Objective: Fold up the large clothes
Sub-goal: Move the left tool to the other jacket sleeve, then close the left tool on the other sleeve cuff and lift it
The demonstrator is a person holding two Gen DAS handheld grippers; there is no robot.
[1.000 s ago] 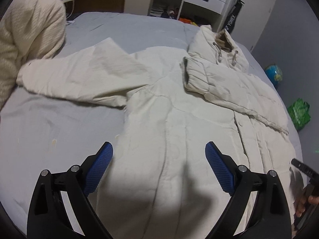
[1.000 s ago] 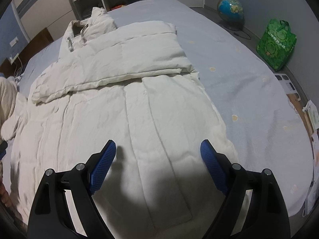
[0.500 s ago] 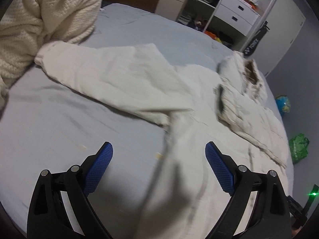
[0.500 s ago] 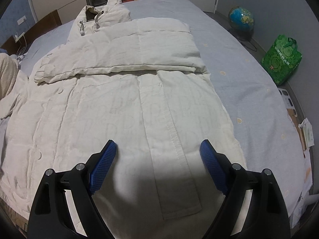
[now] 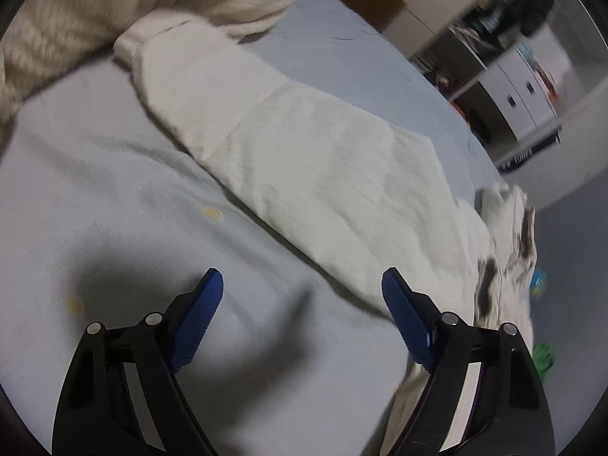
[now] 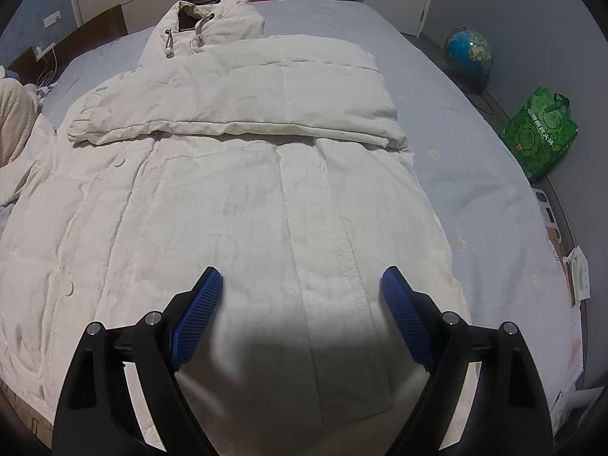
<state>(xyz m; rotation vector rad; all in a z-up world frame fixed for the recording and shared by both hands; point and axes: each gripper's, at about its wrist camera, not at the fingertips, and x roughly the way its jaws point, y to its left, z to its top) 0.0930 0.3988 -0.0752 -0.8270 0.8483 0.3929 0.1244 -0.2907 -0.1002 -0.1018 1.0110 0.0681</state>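
We judge the cream quilted padded coat [image 6: 243,205] on the grey-blue bed [image 5: 95,174] soft and bulky, best pinched at the outstretched sleeve's cuff [image 5: 131,43], with our left gripper [image 5: 302,296], its jaws just narrowing on nothing, and right gripper [image 6: 302,296] both unclenched.

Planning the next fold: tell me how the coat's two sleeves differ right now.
The left sleeve lies stretched straight out across the bed sheet, away from the coat body; the right sleeve is folded across the chest. The left sleeve's cuff reaches the knitted blanket; the right sleeve's cuff rests on the coat. Both are cream, quilted and flat.
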